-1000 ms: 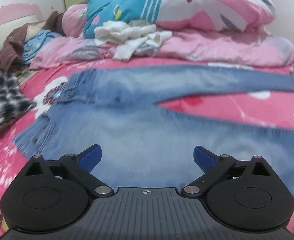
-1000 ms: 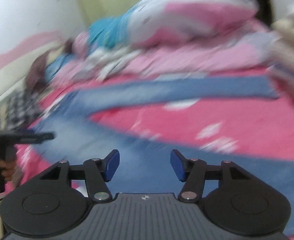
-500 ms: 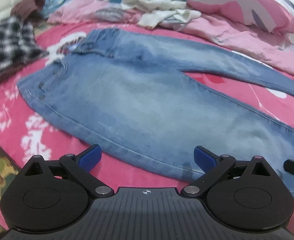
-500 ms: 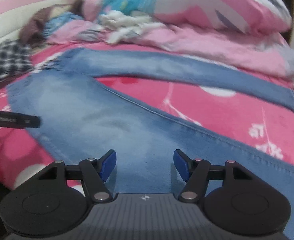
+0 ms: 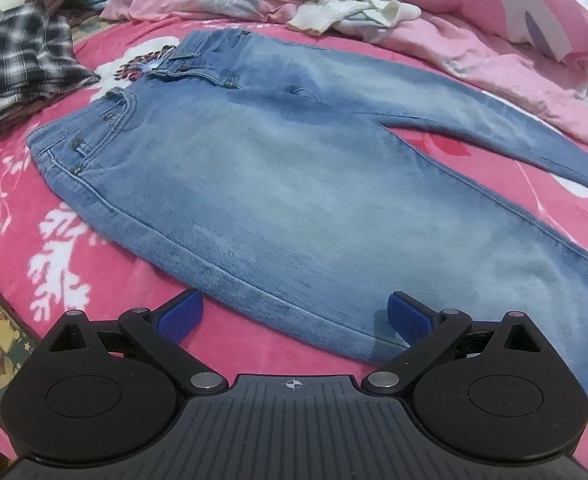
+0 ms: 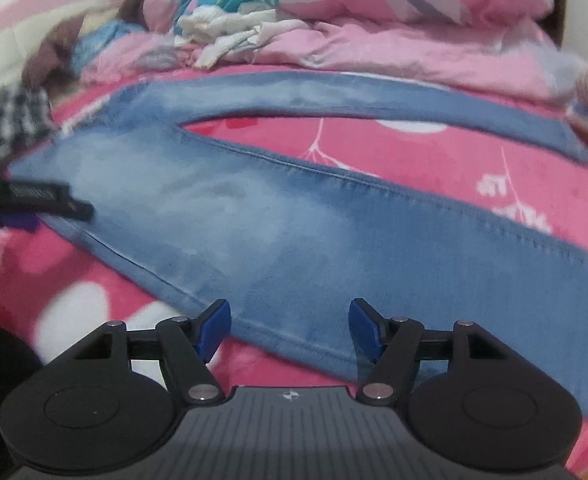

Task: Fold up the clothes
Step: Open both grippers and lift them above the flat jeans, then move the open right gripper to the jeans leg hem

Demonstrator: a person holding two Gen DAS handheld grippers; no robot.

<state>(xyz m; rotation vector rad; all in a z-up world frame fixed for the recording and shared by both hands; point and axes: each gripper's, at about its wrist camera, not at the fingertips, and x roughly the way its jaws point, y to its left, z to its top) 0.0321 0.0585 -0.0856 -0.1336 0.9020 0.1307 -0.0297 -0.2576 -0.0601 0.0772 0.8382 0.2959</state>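
Closing on a single layer is the main risk here: the jeans lie flat on the pink bedspread, waistband at the far left, legs splayed apart, and the near side seam sits just ahead of both tools. The left hand-held gripper is open and empty, straddling that seam at the thigh; the right hand-held gripper is also open, over the lower leg, with nothing pinched. A shallow bite could slip off the thick denim or snag the bedspread beneath, and an uneven lift would skew the fold. Compared with a second ago, both views sit lower and closer to the near edge, and the right jaws have just been opening.
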